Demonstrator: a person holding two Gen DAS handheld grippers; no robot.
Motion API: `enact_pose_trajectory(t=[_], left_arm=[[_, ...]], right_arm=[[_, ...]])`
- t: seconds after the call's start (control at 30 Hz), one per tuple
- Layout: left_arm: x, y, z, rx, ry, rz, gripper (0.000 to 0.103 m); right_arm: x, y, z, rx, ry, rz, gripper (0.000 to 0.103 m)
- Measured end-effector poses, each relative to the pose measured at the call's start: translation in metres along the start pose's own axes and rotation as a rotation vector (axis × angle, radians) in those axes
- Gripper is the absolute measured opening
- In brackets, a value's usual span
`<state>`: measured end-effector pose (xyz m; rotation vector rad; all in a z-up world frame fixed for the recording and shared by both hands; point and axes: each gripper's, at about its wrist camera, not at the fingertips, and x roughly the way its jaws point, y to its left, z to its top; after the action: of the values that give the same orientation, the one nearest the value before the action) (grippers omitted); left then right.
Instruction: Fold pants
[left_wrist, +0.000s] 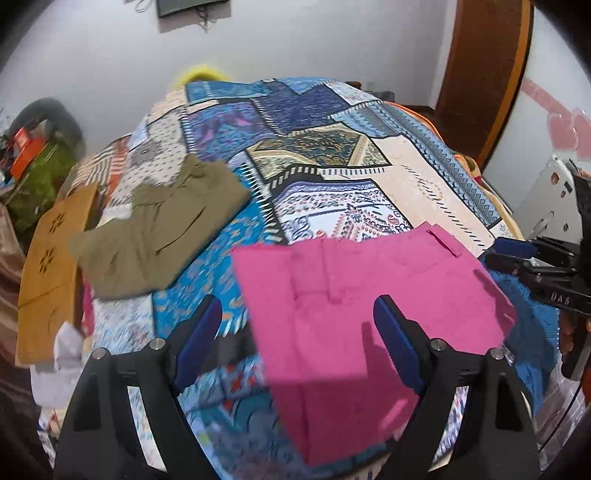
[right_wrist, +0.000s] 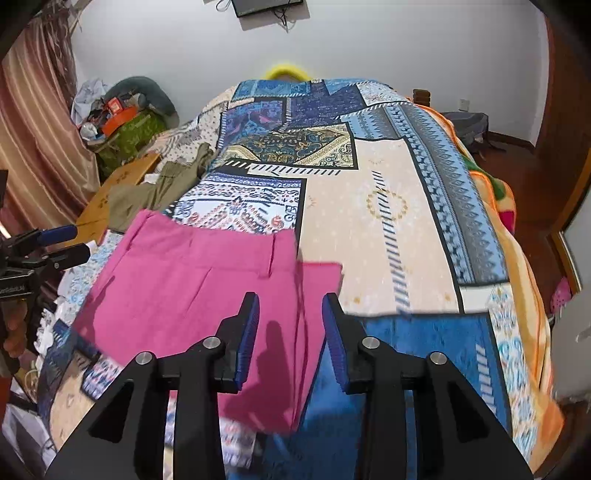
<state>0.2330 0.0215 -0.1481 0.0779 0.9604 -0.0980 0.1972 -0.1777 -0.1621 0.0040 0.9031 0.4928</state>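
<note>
Lying folded on the patterned bedspread (right_wrist: 388, 221), the pink pants (left_wrist: 354, 306) are sitting near the bed's front edge, waistband toward the far side, with one end drooping over that edge. The left gripper (left_wrist: 295, 332) is hovering above them with its jaws spread wide and nothing between them. The right gripper (right_wrist: 290, 332) is hanging over the pants' right edge, jaws partly apart and gripping nothing. An olive garment (left_wrist: 162, 225) is resting well apart, further left. The pink cloth is looking thin, soft and light, so it is likely going to sag and slide easily on the bedspread. Pinching a doubled edge or corner, one gripper at each end, is probably going to keep the layers together.
</note>
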Motion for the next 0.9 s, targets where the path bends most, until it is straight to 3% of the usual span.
enact_pose_trajectory(t=[0.07,0.2,0.27,0.37,0.57,0.73,0.9], left_arm=[[0.018,-0.004,0.006,0.019,0.03,0.0,0.075],[0.047,-0.004,0.009,0.013,0.104,-0.045,0.057],[0.055,-0.004,0.009,0.009,0.125,-0.091,0.041],[0.057,-0.008,0.011,0.031,0.109,-0.055,0.035],[0.066,-0.006,0.01,0.038,0.103,0.034,0.036],[0.063,0.001,0.012,0.005,0.105,0.014,0.037],[0.03,0.002,0.01,0.004,0.06,0.026,0.044]], right_arm=[[0.015,0.001,0.006,-0.022,0.039,0.017,0.048],[0.044,0.005,0.011,-0.064,0.089,0.022,0.048],[0.051,0.007,0.011,-0.074,0.083,0.055,0.047],[0.056,0.011,0.01,-0.091,0.073,0.087,0.035],[0.055,0.02,0.001,-0.203,0.063,0.015,0.025],[0.057,0.013,0.004,-0.138,0.091,0.022,0.024],[0.042,0.014,0.006,-0.131,0.096,-0.009,0.025]])
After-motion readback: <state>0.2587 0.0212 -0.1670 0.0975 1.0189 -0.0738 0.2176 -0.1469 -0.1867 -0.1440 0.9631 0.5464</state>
